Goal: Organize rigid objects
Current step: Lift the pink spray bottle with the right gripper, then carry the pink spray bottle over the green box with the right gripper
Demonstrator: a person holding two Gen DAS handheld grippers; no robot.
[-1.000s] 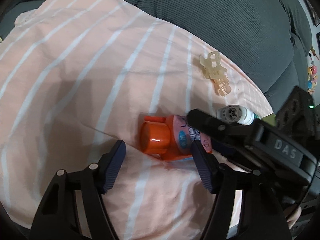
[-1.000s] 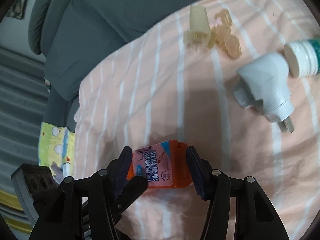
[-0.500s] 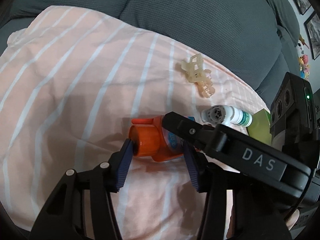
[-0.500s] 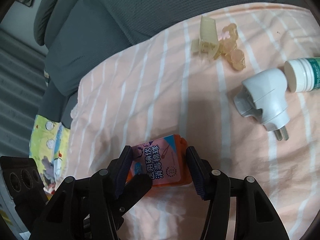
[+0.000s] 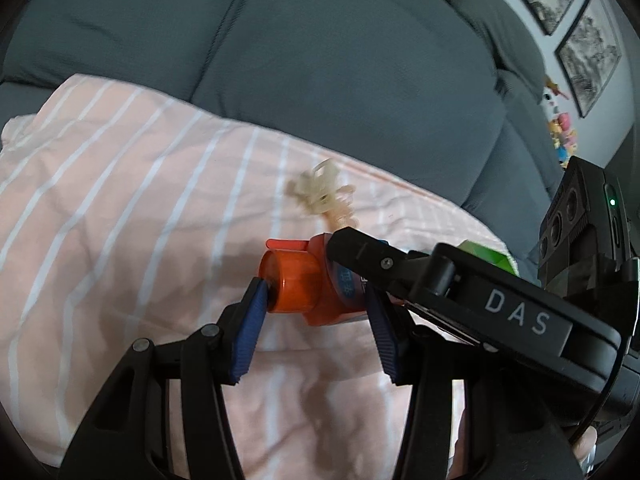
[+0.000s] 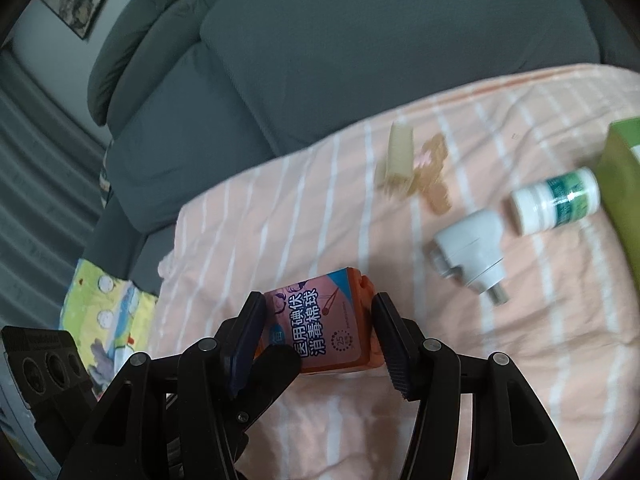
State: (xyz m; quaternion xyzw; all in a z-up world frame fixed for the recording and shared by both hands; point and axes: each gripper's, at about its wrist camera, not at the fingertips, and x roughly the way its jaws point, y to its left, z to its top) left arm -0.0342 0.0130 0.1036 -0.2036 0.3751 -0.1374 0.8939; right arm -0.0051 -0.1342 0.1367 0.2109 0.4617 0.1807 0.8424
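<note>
Both grippers are clamping the same orange bottle (image 5: 308, 292) above the striped pink sheet (image 5: 120, 200). The left gripper (image 5: 316, 304) is pressing its blue pads on the cap end, one pad against the round orange cap and the other against the bottle's shoulder; its jaws have just been closing onto the bottle. The right gripper (image 6: 320, 336) is squeezing the labelled body from both sides, with the pink and blue label facing up in its view. In the left view the right gripper's black finger is lying across the top of the bottle. The bottle appears to be lifted off the sheet, though the blur makes that hard to confirm.

Farther back on the sheet, a pale hair clip (image 6: 396, 160) is lying just beside a translucent pink clip (image 6: 434, 184). To their right, a white plug adapter (image 6: 472, 252) is sitting near a small white bottle (image 6: 556, 200), which is lying on its side next to a green box (image 6: 624, 184). A grey sofa (image 5: 320, 60) is rising behind the sheet.
</note>
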